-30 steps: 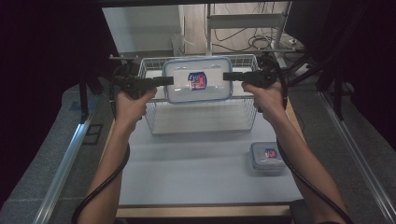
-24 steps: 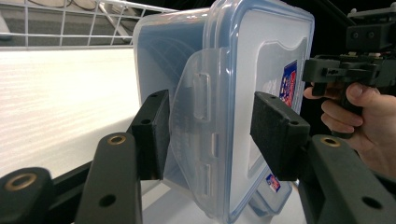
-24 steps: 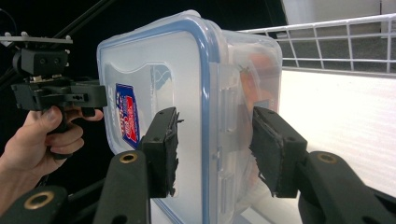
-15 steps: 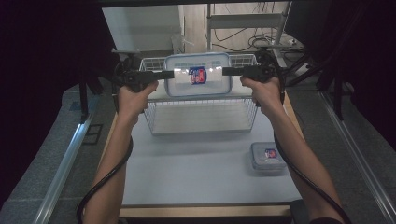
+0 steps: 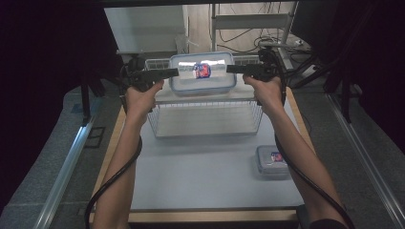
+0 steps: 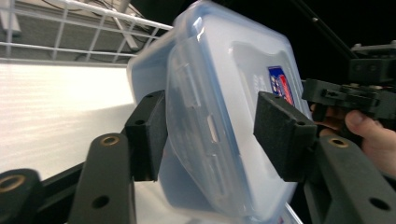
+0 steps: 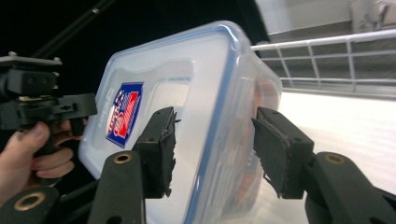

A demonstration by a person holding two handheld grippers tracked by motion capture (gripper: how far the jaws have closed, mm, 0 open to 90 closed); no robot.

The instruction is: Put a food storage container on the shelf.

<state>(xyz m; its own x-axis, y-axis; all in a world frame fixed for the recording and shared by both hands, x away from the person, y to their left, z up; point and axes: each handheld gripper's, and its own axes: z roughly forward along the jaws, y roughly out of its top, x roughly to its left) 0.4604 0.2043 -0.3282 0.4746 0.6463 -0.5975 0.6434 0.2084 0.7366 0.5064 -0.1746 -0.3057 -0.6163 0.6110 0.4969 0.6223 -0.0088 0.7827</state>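
Pale grey tabletop with a light wood edge, matte and smooth, sitting in a pretty dark room with black drapes on both sides and a tangle of cables on the floor behind.

Biggest thing on it is the white wire basket, a rectangular grid of thin rods with an open top. From the gripper views its floor looks like a plain whitish sheet, and I can't make out anything lying in it.

Held up over the far part of the basket, right between the two grippers, is the big food container. It's a rounded rectangle of cloudy, translucent plastic with a blue seal line round the lid and a red and blue label on top. In the right gripper view something reddish-orange shows through the wall, but it's too blurry to say what.

Left gripper has one short end of that container between its jaws; in the left gripper view the black foam-faced pads sit on either side of the lid edge, clamped on it. Right gripper does the same at the opposite end, with chunky, slightly frayed pads pressed on the lid and the underside. Left jaws have just been opening a touch, with the container between them.

Off to the near right of the right gripper, a small container sits on the table, same cloudy plastic and label, lid on.
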